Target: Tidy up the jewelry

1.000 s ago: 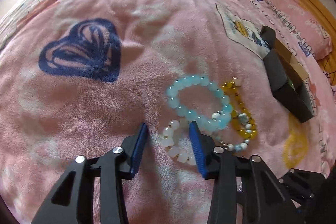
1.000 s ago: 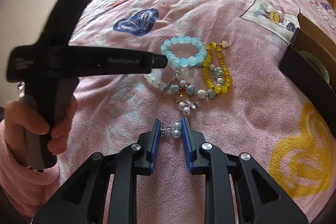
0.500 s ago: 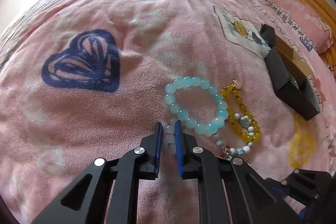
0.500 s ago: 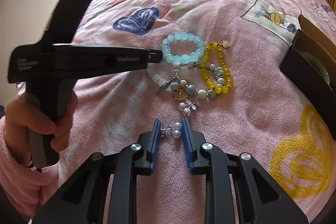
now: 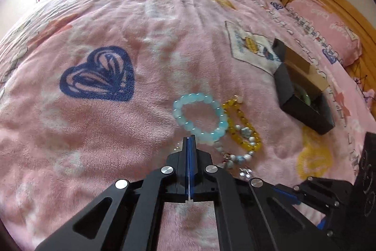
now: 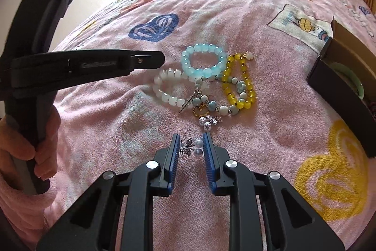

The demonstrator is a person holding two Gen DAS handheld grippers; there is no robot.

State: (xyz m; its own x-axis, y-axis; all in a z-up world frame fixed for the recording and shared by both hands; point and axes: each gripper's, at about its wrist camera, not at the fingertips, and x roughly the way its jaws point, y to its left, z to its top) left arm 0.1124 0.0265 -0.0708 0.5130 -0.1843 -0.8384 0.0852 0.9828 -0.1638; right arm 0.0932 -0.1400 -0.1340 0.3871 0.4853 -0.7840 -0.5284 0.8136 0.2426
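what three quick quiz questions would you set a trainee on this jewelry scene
1. True or false: the left tool has its jaws pressed together.
2. Which bracelet lies nearest the black box? a) white b) blue c) yellow
3. Name the item between the pads of the right tool.

Key: 1 true; 2 c, the yellow bracelet; 3 the pearl earring.
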